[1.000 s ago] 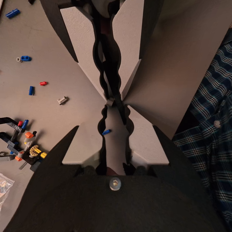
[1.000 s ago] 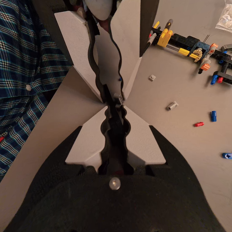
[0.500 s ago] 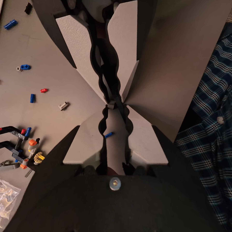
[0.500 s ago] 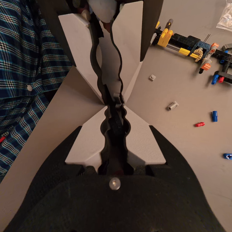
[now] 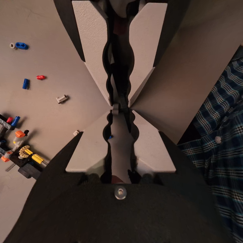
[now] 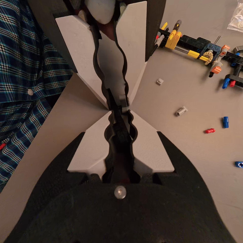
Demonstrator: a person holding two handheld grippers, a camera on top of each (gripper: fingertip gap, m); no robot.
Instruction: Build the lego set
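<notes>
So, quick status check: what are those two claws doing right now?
Left gripper and right gripper tip to tip, left pinching grey piece, right clamping black piece. Nothing between them; loose bits off to the side.

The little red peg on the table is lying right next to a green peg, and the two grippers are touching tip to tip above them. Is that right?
Not quite: the peg beside the little red peg is blue, not green. The right wrist view shows both on the table, lying apart. The rest holds: the right gripper and the left gripper meet tip to tip.

Left hand-held gripper [image 5: 120, 113] meets right hand-held gripper [image 6: 120, 111] tip-to-tip, both closed.
</notes>
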